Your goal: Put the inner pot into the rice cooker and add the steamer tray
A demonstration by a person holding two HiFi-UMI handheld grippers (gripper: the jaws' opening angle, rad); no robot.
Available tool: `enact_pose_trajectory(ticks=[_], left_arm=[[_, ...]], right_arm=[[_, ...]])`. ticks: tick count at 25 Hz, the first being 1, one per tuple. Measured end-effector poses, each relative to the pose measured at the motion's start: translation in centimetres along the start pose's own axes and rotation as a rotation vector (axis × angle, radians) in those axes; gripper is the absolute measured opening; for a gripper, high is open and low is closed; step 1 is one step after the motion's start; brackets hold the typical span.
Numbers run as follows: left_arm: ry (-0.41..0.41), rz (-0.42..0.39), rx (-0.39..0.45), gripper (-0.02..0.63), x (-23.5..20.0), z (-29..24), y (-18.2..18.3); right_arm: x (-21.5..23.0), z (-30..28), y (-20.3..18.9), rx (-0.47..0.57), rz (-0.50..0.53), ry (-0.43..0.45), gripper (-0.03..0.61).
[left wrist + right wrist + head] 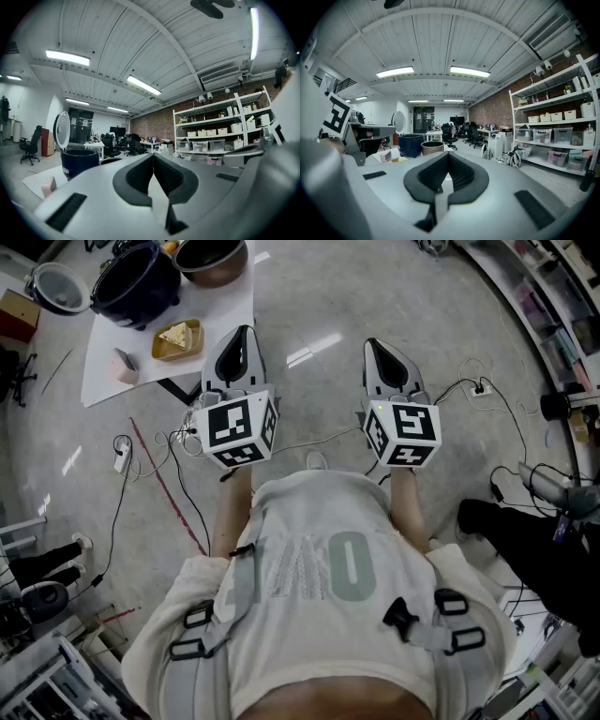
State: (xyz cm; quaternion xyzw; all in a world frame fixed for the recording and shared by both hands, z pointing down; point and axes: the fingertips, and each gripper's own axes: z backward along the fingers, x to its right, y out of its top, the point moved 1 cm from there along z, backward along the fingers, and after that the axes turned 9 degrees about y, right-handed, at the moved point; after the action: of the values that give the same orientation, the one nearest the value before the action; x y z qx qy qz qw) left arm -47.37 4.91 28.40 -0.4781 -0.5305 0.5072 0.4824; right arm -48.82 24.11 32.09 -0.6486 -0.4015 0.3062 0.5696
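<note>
**Inner pot** point(211, 259): bronze, round, mouth up, not held. It stands on the bench point(239, 298) by the right edge, just beside the rice cooker point(136, 282) and on the cooker's right. The body is round, so there is no long axis to line up with; the rim is the likely hold.

**Rice cooker**: dark blue, with its lid point(58, 287) raised toward the bench's left edge and the cavity open.

**Left gripper** point(243, 332): fingers clenched together on nothing, tips just short of the bench's near edge.

**Right gripper** point(373, 343): fingers pressed together and empty, over the floor point(319, 296), off the bench's right edge.

**Bearing**: the pot lies ahead and to the left of both grippers, well apart from each. The left gripper looks the nearer. Either gripper would have to open its fingers before taking the rim.

**Also on the bench**: a yellow dish point(178, 338) and a pink block point(124, 367) near the near edge. No steamer tray can be identified with certainty.
</note>
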Motion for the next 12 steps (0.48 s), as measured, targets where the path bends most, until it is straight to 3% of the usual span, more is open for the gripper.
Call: enact_pose_trajectory(ticks=[12], left_arm=[[0.017,0.007,-0.004,0.021,-0.5,-1.5,-0.2]], right_arm=[[0.8,-1.2,-0.3,-0.005,-0.010,0.026,0.008]])
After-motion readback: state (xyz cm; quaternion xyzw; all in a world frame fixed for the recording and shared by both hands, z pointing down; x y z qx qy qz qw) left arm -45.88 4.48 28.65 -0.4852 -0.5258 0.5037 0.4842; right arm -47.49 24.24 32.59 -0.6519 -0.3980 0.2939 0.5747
